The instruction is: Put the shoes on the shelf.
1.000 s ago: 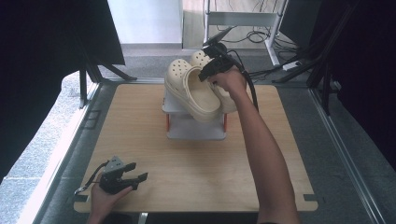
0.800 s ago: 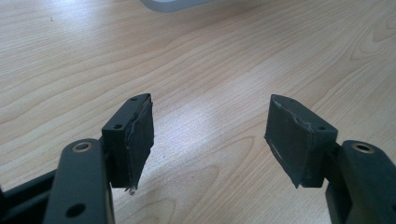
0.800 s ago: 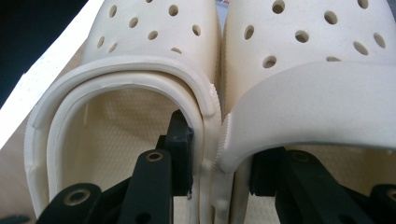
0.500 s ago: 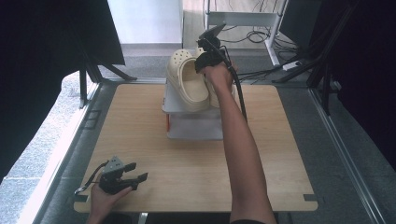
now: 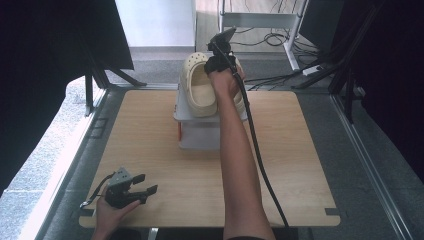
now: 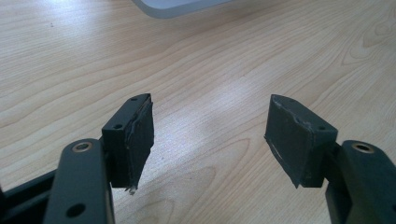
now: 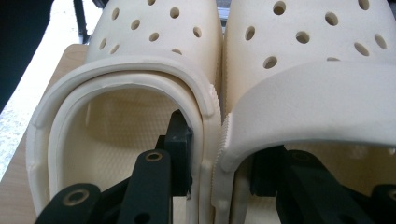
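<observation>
- My right gripper (image 5: pixel 216 54) is at the far middle of the pale wooden table (image 5: pixel 300 165), holding a pair of cream foam clogs with round vent holes (image 5: pixel 200 90) over the white plastic box (image 5: pixel 197 131) that stands there.
- In the right gripper view one jaw sits inside the left clog's opening and the other inside the right clog's, so the two touching inner side walls (image 7: pixel 218 116) are pinched between them. My fingers are narrowed on both shoes at once.
- I judge the step in hand to be carrying the pair onto the box; whether the soles already rest on the box top I cannot tell from above, as my forearm covers part of it.
- Next I would lower until the soles bear flat on the lid, keep the pair level so neither shoe slips free, then spread the jaws and lift straight out of the two openings.
- My left gripper (image 5: pixel 131 189) lies low at the near left corner of the table, jaws wide apart with bare wood between them, holding nothing; the box's edge (image 6: pixel 177 7) shows far ahead of it.
- Against half a second ago, my right arm reaches a little farther and the clogs sit slightly more toward the box's back edge; the left gripper has not moved.
</observation>
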`<state>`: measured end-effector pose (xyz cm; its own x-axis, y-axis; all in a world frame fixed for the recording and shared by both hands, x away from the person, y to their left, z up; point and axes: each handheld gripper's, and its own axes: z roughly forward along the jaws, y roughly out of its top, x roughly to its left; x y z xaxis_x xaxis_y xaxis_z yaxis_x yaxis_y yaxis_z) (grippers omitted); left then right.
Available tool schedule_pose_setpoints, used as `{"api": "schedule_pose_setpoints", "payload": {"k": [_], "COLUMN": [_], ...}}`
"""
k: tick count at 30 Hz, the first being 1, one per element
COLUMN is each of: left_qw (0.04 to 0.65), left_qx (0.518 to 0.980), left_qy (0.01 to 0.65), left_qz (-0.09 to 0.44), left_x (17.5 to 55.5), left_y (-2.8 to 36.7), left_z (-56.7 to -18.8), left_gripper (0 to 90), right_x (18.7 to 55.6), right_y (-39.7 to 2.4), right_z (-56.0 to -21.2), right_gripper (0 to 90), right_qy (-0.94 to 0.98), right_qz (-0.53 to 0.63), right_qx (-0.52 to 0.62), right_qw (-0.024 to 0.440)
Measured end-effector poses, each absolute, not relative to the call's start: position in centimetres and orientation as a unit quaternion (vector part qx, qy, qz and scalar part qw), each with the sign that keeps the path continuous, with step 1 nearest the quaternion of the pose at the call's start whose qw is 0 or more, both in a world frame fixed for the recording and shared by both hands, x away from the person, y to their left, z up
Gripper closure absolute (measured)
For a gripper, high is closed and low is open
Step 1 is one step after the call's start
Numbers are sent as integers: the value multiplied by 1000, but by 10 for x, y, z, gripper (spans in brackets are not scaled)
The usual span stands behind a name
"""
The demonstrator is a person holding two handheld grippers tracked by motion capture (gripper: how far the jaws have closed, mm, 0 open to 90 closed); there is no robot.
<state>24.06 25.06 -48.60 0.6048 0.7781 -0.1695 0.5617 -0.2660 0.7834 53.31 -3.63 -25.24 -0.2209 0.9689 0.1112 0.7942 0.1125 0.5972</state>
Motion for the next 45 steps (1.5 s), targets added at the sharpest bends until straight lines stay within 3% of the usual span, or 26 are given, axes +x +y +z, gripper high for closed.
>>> {"api": "schedule_pose_setpoints", "payload": {"k": [18, 23, 26, 28, 34, 45], "left_qw": [433, 432, 432, 432, 429, 427], "left_qx": [785, 786, 786, 787, 786, 786], "left_qy": [425, 424, 424, 424, 427, 429], "left_qz": [124, 124, 124, 123, 126, 128], "left_x": [240, 240, 240, 240, 240, 240], "left_y": [252, 251, 250, 250, 251, 250], "left_z": [-485, -486, -486, -486, -486, -486], "left_gripper": [332, 333, 333, 333, 332, 332], "right_x": [542, 542, 541, 538, 526, 499], "right_y": [-28, -31, -31, -31, -37, -63], "right_z": [-279, -284, -284, -283, -278, -267], "right_gripper": [656, 562, 446, 428, 399, 426], "right_qy": [690, 695, 708, 721, 746, 766], "right_qz": [289, 297, 293, 292, 300, 346], "right_qx": [641, 635, 625, 613, 580, 531], "right_qw": [172, 160, 150, 139, 132, 112]}}
